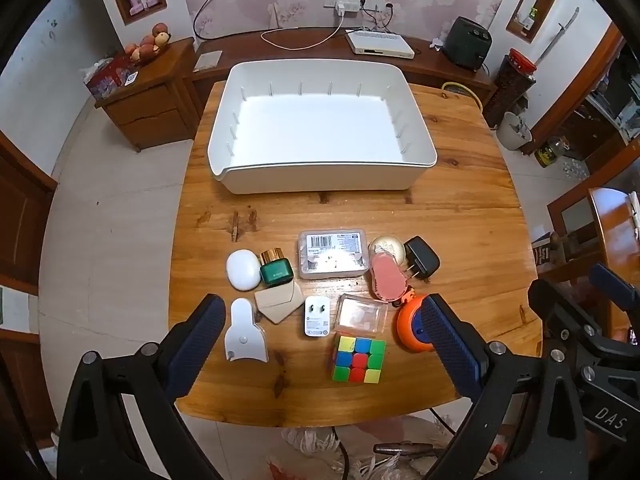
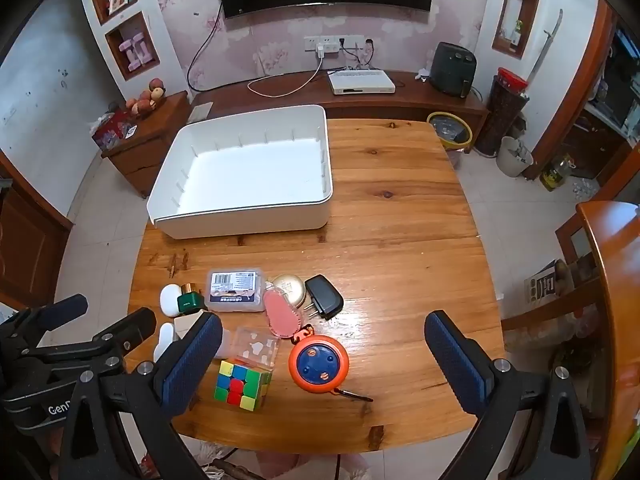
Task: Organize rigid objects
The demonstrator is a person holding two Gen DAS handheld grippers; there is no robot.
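Observation:
A large empty white bin (image 1: 320,132) (image 2: 248,172) stands at the far side of the wooden table (image 1: 460,216) (image 2: 400,216). Small objects lie near the front edge: a colour cube (image 1: 359,360) (image 2: 242,385), an orange round reel (image 1: 412,326) (image 2: 319,364), a white plug adapter (image 1: 317,316), a clear box (image 1: 361,315) (image 2: 256,347), a labelled grey case (image 1: 332,254) (image 2: 236,286), a black charger (image 1: 422,258) (image 2: 324,297), a pink tag (image 1: 387,278) (image 2: 280,312), a green jar (image 1: 276,268) (image 2: 189,300). My left gripper (image 1: 320,350) is open above them. My right gripper (image 2: 324,364) is open, above the reel.
A white oval case (image 1: 243,270), a white scraper (image 1: 245,332), a beige card (image 1: 280,302) and a gold tin (image 1: 386,246) also lie in the group. A TV bench with a router (image 1: 380,44) stands behind the table. A wooden chair (image 2: 600,280) stands at the right.

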